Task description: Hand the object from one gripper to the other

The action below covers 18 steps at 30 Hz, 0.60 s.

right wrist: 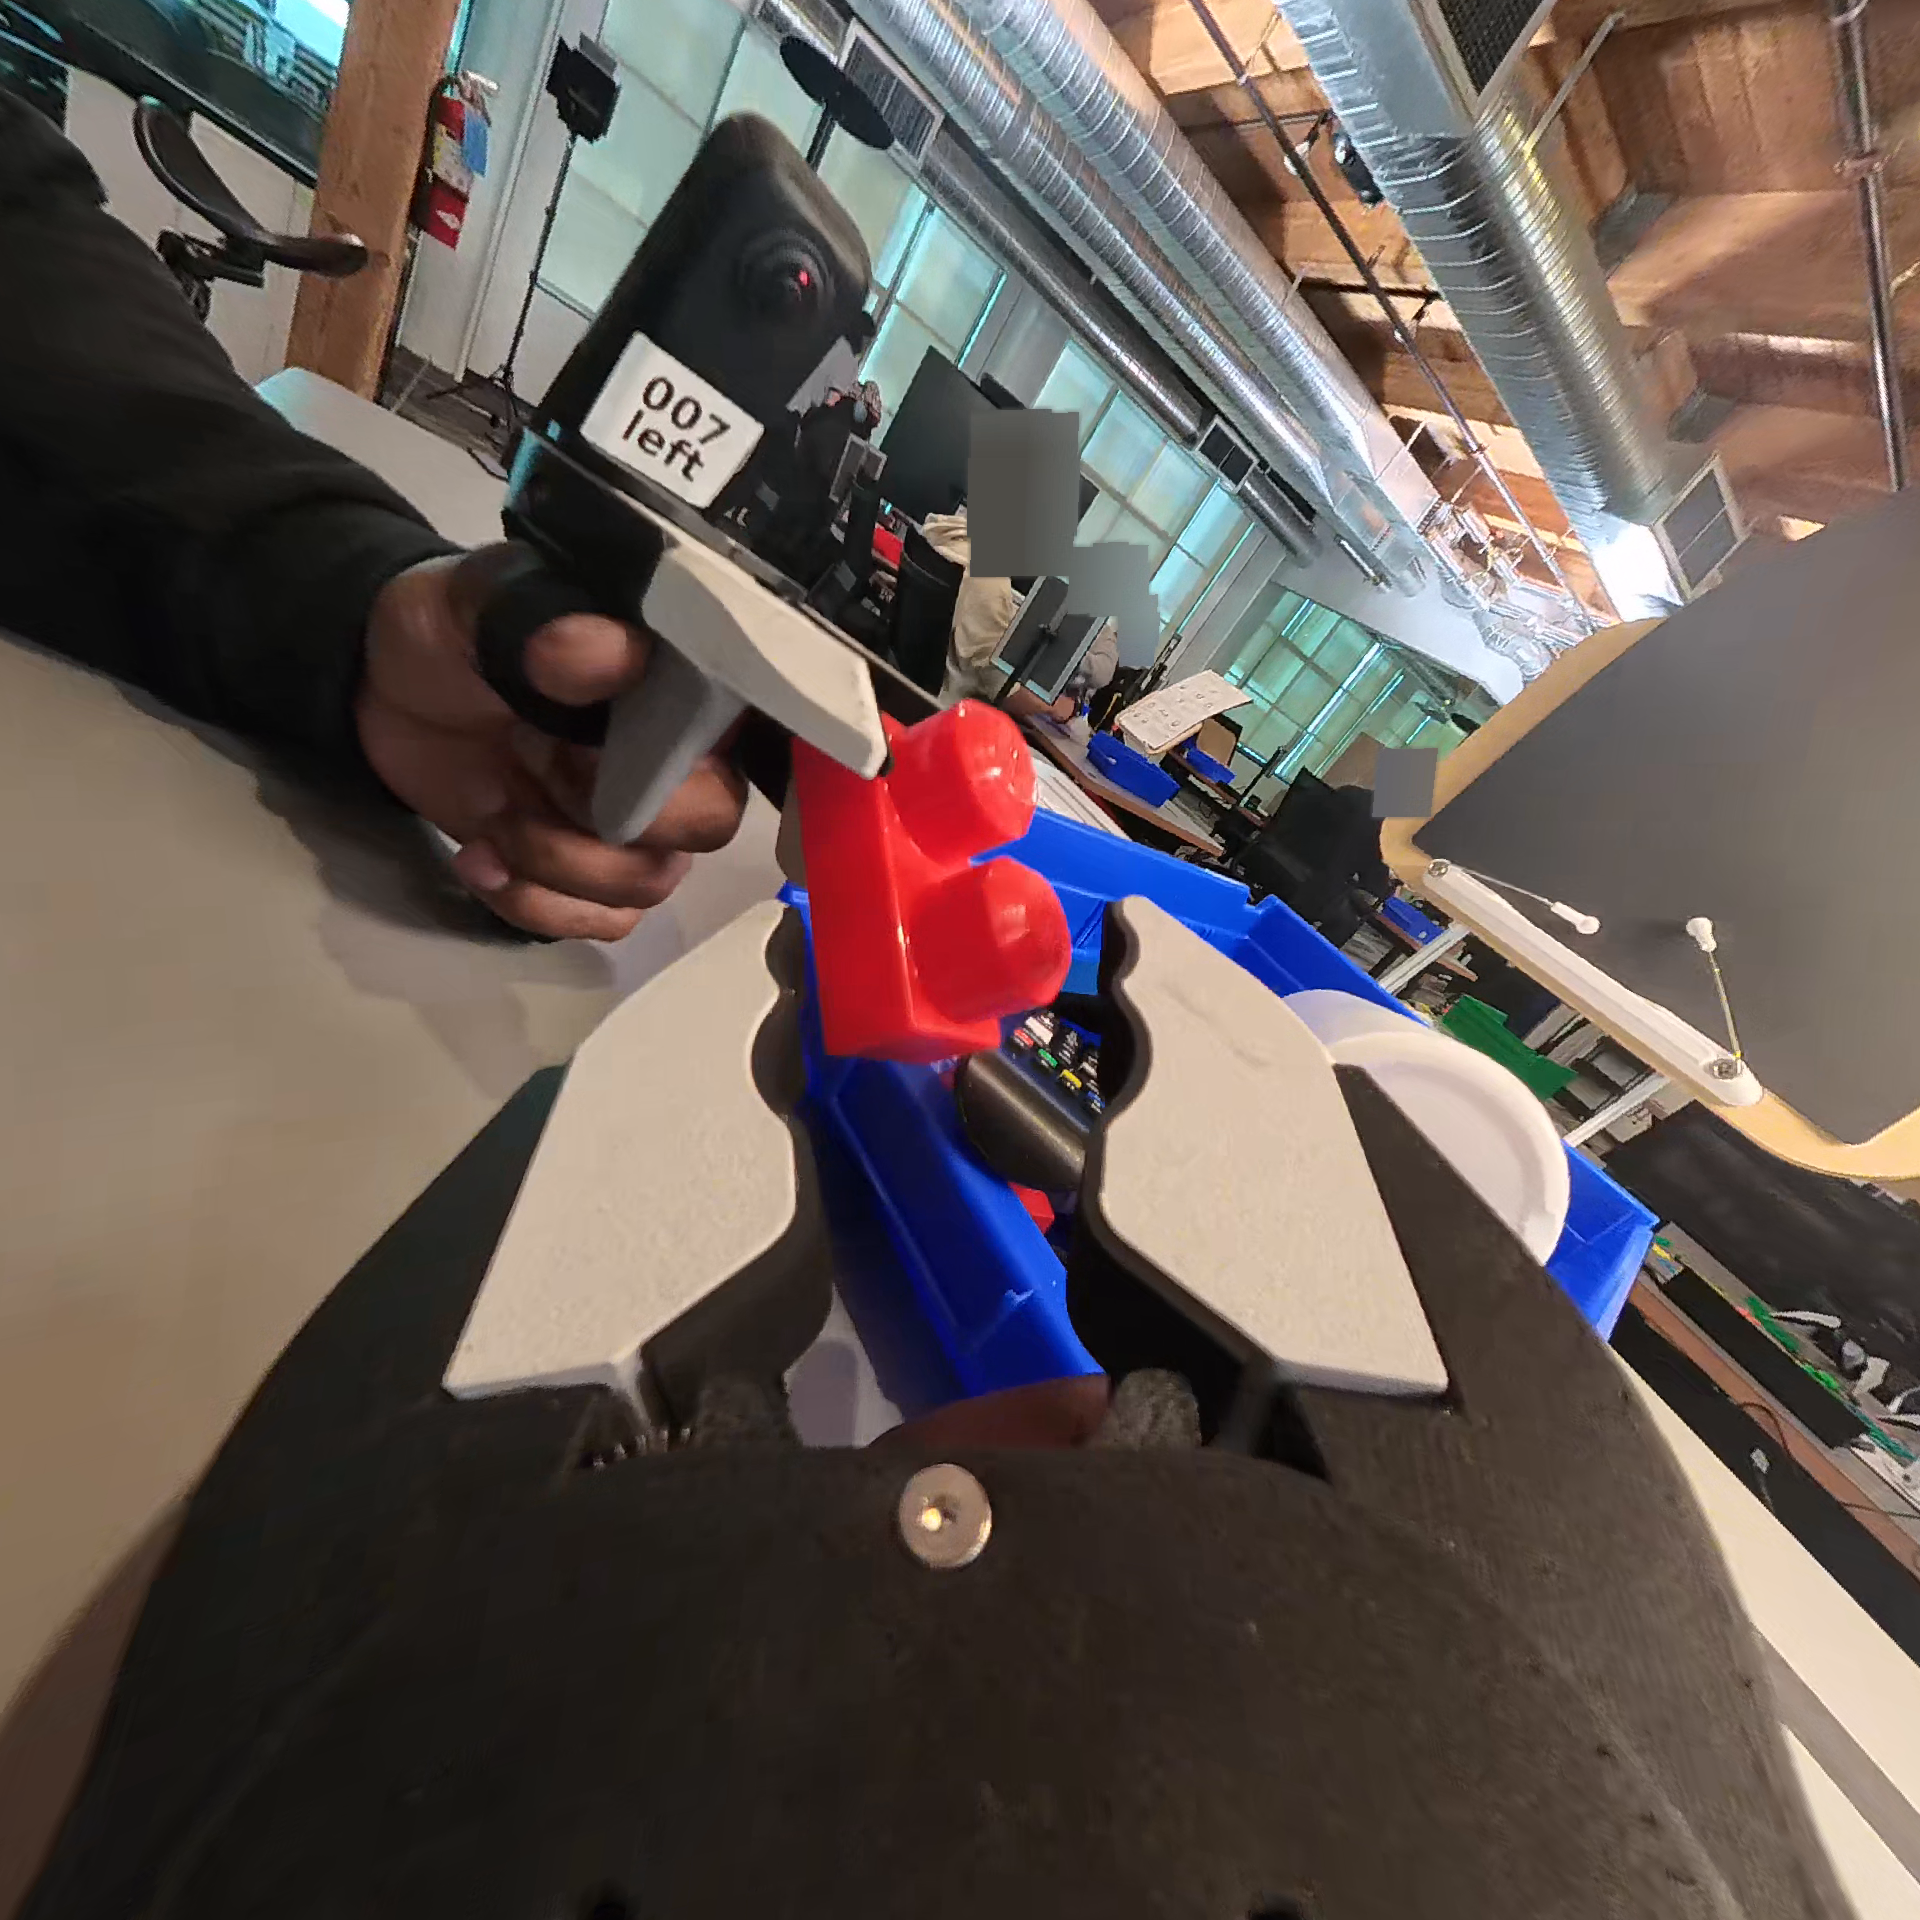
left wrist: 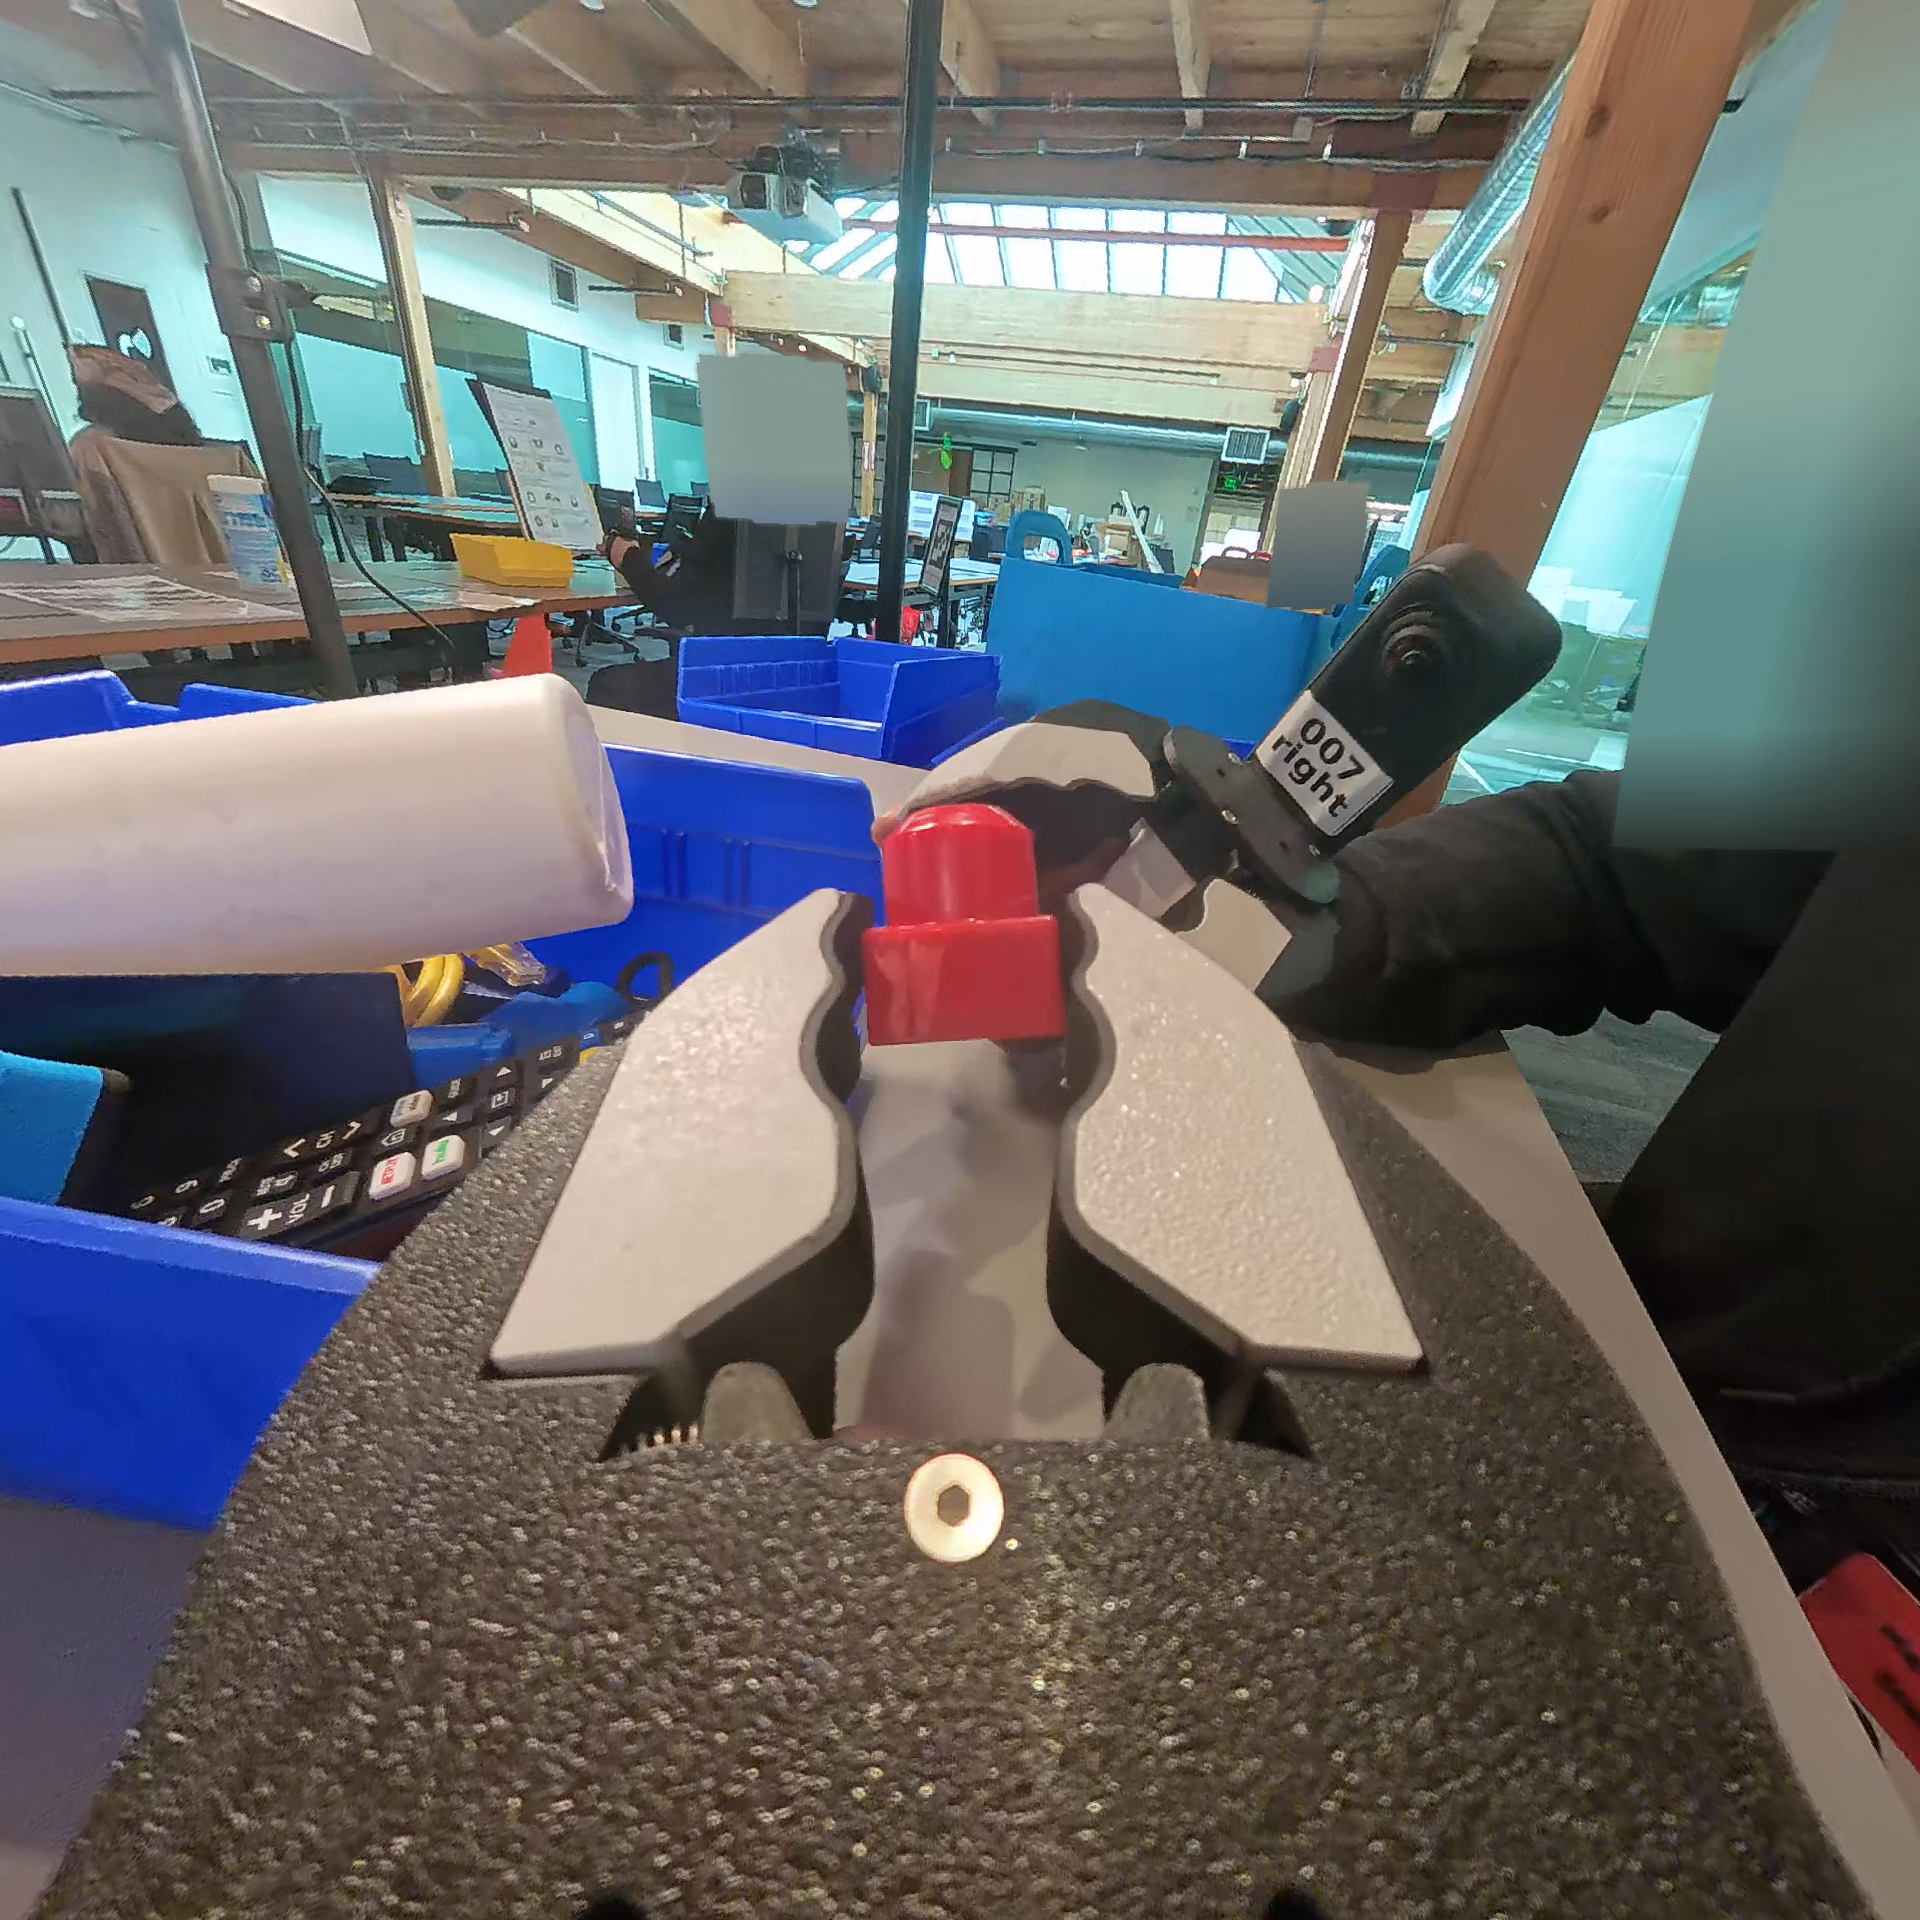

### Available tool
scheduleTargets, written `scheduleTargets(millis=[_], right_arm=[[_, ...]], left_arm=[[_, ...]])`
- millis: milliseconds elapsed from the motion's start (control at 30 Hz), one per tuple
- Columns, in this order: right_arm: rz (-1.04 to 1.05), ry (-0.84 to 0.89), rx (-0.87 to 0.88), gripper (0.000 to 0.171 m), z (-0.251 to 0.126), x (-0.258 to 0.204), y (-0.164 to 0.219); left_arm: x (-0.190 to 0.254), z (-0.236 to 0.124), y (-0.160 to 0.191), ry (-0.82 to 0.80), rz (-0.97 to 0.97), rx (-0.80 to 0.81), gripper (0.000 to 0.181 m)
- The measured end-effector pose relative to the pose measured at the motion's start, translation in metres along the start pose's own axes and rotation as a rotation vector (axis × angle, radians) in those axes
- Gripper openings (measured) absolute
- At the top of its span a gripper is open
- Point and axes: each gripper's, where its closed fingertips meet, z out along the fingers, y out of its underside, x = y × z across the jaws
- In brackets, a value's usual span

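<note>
A red toy brick with two round studs is held in the air over the grey table. My left gripper is shut on the brick's flat base. In the right wrist view the brick hangs tilted from one left finger. My right gripper is open, with its fingers on either side of the brick's lower end and a small gap at the stud side. It also shows in the left wrist view, just behind the brick's stud.
A blue bin at the left holds a white tube, a black remote control and a yellow cable. More blue bins stand farther back. The grey table ends at the right. A hand holds the left gripper. Less than 4 cm separates the two grippers' tips.
</note>
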Motion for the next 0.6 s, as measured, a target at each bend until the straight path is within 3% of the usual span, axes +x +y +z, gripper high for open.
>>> scheduleTargets(millis=[233,600], right_arm=[[-0.022,0.022,-0.030,0.064,0.003,0.002,0.005],[-0.315,0.056,-0.085,0.069,0.008,-0.014,0.005]], left_arm=[[0.002,0.001,0.000,0.012,0.003,0.005,0.036],[0.010,0.002,-0.001,0.031,-0.003,0.030,0.036]])
